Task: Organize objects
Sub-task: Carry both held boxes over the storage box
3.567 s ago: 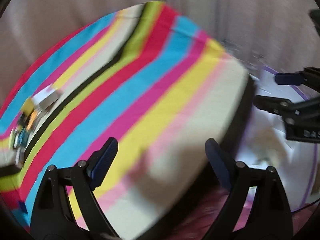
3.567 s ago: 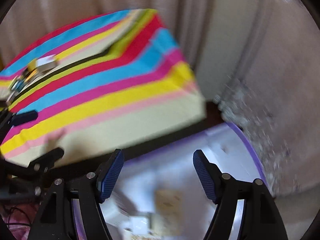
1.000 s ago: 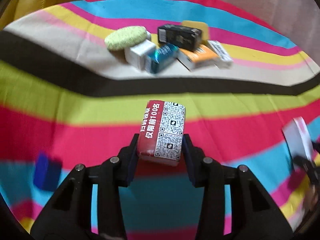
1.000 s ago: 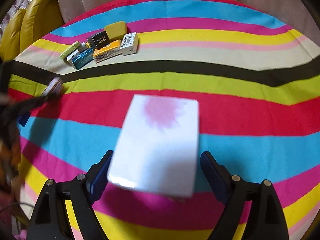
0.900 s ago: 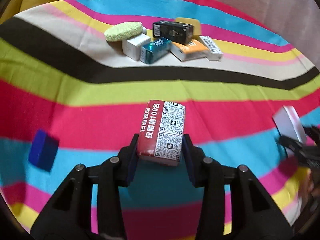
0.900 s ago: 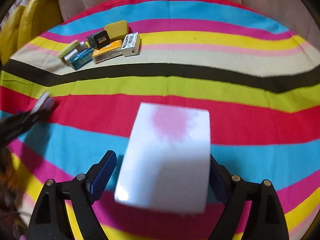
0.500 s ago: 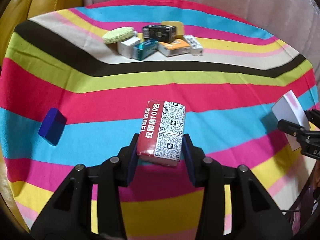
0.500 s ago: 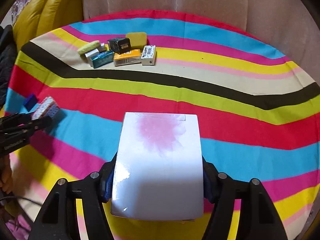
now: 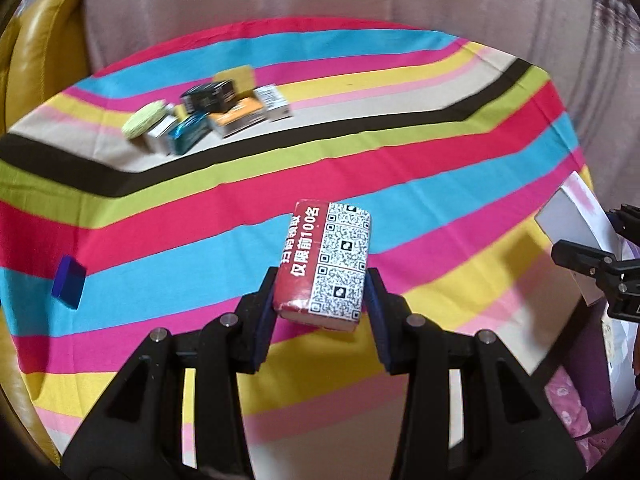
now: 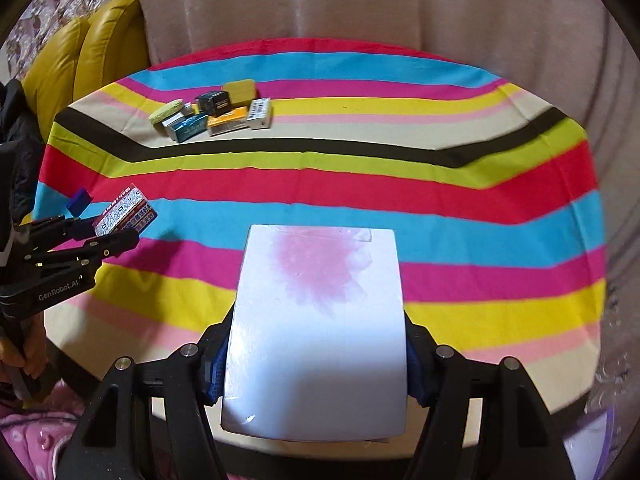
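Left gripper (image 9: 322, 292) clamped on a red cardboard QR-code box (image 9: 325, 266), held above the striped cloth table (image 9: 400, 168). Right gripper (image 10: 316, 364) squeezes a glossy white box with pink blotch (image 10: 318, 328) over the near edge. Small boxes and sponges cluster (image 10: 212, 114) near far left edge; blue block (image 9: 69, 283) at left edge.

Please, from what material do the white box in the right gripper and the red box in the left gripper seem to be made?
White box: probably glossy coated cardboard; it has flat faces, sharp edges and a light glare near its lower corner.
Red box: likely printed cardboard or paper wrap; it carries crisp codes and lettering, with slightly worn corners.
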